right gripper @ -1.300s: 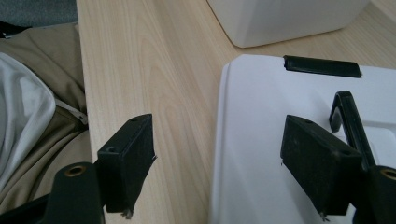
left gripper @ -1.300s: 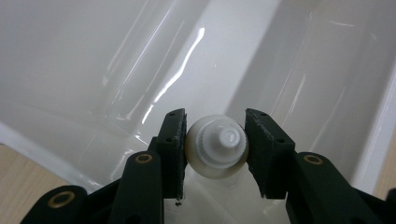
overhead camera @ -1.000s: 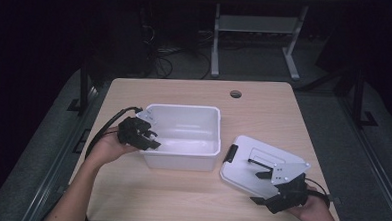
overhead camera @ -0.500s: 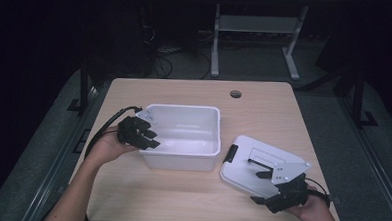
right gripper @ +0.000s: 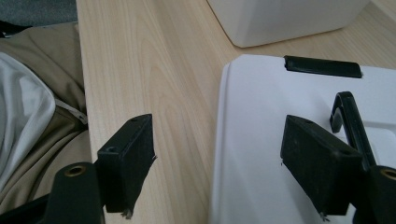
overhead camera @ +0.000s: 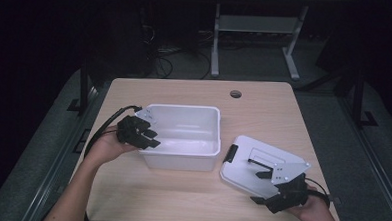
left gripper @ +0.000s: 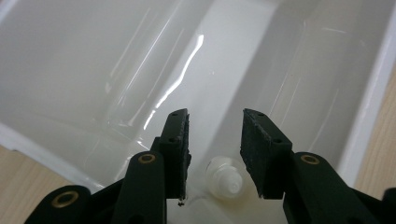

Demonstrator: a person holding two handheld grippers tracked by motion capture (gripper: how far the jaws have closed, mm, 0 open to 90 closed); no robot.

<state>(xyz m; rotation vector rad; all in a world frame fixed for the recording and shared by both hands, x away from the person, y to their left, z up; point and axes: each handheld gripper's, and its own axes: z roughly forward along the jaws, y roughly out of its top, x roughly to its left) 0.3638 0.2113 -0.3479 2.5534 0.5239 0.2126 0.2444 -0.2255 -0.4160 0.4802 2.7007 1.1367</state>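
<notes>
lid (right gripper: 299,140) cut off at frame edge

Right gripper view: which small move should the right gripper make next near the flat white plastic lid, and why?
Probably close the right gripper on the near edge of the flat white plastic lid. Its jaws stand open astride that edge, one over the wooden table, one over the lid. The left gripper seems to hold the open white plastic bin by its rim.
</notes>
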